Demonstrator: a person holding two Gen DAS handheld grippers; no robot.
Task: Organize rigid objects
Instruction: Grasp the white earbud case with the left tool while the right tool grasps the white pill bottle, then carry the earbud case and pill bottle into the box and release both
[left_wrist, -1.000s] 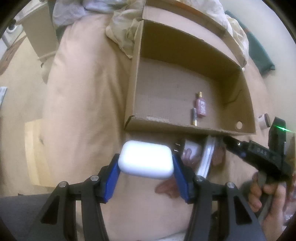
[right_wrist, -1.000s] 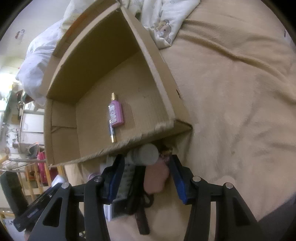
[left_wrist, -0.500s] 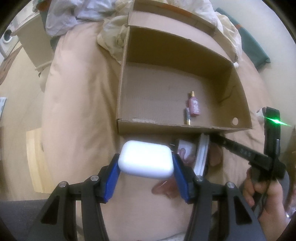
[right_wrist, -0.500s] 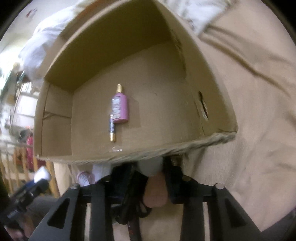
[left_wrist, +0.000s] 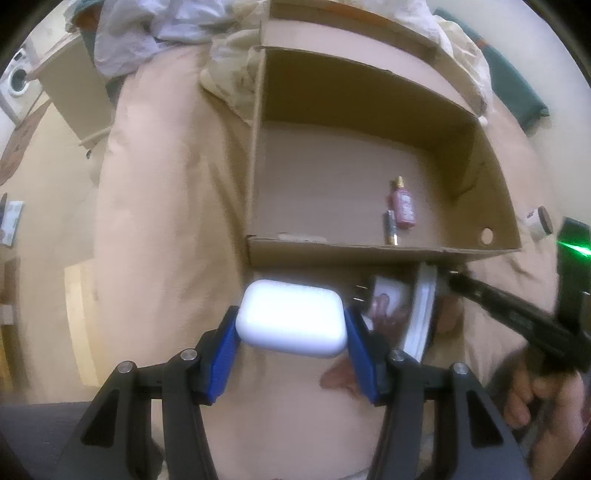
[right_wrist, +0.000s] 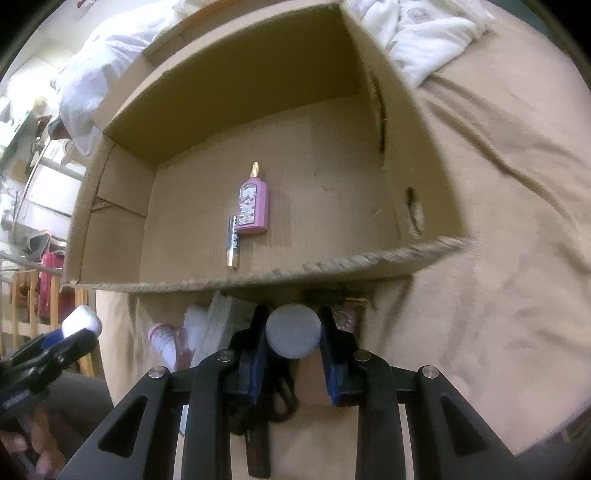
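Note:
An open cardboard box (left_wrist: 369, 96) (right_wrist: 236, 88) lies on a beige blanket. Inside lie a pink perfume bottle (left_wrist: 404, 205) (right_wrist: 253, 205) and a slim gold-tipped tube (left_wrist: 391, 227) (right_wrist: 232, 242). My left gripper (left_wrist: 291, 325) is shut on a white rounded case (left_wrist: 291, 319), held just in front of the box's near wall. My right gripper (right_wrist: 293, 332) is shut on a grey round-capped bottle (right_wrist: 293, 330), also just before the near wall. The left gripper with the white case shows in the right wrist view (right_wrist: 79, 325).
Loose items lie on the blanket by the box's near wall: a white plug adapter (left_wrist: 384, 299), a white flat object (left_wrist: 421, 314), dark scissors-like handles (right_wrist: 273, 402). A small white jar (left_wrist: 537, 223) lies right of the box. Bedding (right_wrist: 424, 33) is piled behind.
The right gripper has closed on the grey-capped bottle and lifted it toward the box. The left gripper, still holding the white case, has moved slightly left and back from the box.

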